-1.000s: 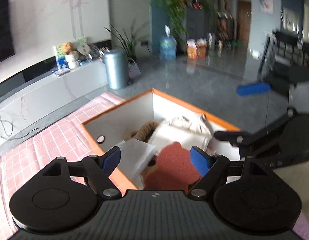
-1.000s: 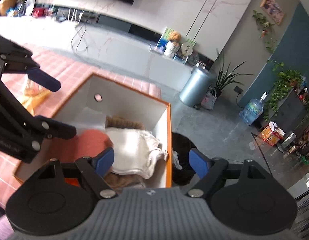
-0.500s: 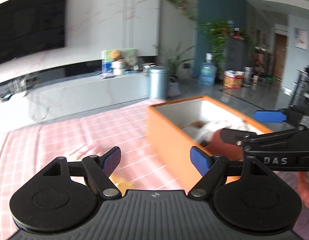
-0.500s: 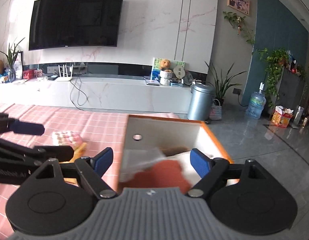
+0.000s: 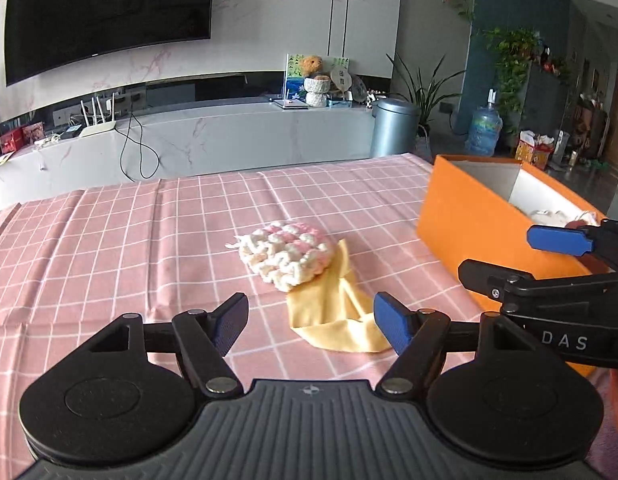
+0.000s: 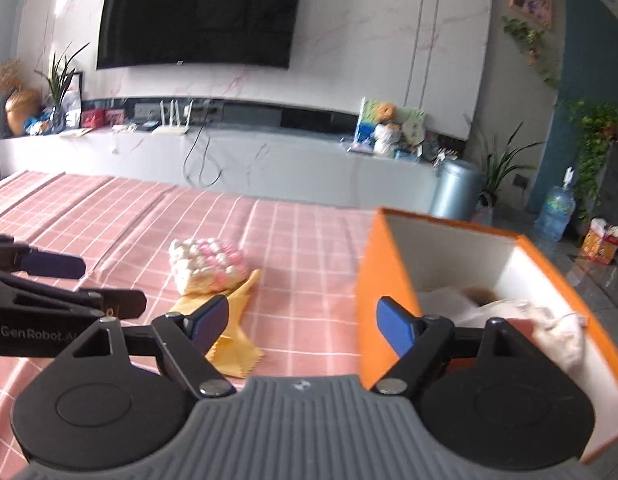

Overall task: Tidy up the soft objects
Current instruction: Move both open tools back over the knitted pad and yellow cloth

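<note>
A cream and pink knitted piece (image 5: pixel 285 255) lies on the pink checked tablecloth, partly on a yellow cloth (image 5: pixel 336 316). Both also show in the right wrist view, the knitted piece (image 6: pixel 207 265) and the yellow cloth (image 6: pixel 231 338). My left gripper (image 5: pixel 309 326) is open and empty, just in front of the yellow cloth. My right gripper (image 6: pixel 299 328) is open and empty, between the yellow cloth and the orange box (image 6: pixel 381 280). The box holds white and brown soft things (image 6: pixel 509 312). The box also shows at the right in the left wrist view (image 5: pixel 469 220).
The pink checked tablecloth (image 5: pixel 109 248) covers the table. Beyond its far edge stand a low white TV bench (image 5: pixel 229 136), a grey bin (image 5: pixel 395 126) and plants. The right gripper reaches in at the right of the left wrist view (image 5: pixel 565 264).
Both grippers have swung left, away from over the box, and now face the tablecloth with the knitted piece and yellow cloth. Both stay open and empty.
</note>
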The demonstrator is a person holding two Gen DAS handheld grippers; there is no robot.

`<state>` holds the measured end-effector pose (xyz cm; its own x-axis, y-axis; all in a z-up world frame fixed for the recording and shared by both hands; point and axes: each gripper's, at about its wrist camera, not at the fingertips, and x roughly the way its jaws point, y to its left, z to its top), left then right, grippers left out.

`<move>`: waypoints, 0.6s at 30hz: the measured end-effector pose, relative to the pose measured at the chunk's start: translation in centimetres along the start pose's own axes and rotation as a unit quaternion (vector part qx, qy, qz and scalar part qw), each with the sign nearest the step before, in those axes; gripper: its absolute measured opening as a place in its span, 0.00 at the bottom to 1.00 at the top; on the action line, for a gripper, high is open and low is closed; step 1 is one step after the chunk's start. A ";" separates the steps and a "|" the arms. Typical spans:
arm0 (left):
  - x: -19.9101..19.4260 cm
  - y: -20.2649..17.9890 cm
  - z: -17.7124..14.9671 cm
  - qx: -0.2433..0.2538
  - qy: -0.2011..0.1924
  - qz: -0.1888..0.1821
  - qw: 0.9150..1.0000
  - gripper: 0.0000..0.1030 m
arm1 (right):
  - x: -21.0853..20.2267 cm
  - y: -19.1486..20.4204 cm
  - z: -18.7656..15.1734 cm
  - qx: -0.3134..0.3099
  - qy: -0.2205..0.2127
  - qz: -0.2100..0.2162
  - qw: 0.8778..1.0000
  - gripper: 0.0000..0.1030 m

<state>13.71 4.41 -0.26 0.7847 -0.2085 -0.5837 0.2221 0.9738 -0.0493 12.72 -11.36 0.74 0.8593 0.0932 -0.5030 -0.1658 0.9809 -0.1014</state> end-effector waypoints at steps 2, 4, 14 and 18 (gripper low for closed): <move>0.8 1.0 -0.1 0.000 0.008 -0.008 1.000 0.80 | 1.2 0.3 0.0 0.006 0.012 0.007 1.000 0.71; 1.6 1.6 0.1 -0.001 0.013 -0.022 1.000 0.78 | 2.8 0.6 0.2 0.012 0.025 0.011 1.000 0.68; 5.8 3.7 2.3 0.072 0.014 -0.057 0.996 0.78 | 10.7 2.6 0.3 0.036 0.097 0.058 0.993 0.60; 8.1 4.4 3.2 0.107 0.025 -0.068 0.992 0.85 | 13.4 3.0 0.4 0.051 0.116 0.068 0.990 0.55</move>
<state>22.89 6.68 -2.56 0.7108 -0.3268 -0.6229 0.4456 0.8944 0.0393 23.97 -7.11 -5.99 0.6960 0.1955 -0.6909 -0.2127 0.9752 0.0617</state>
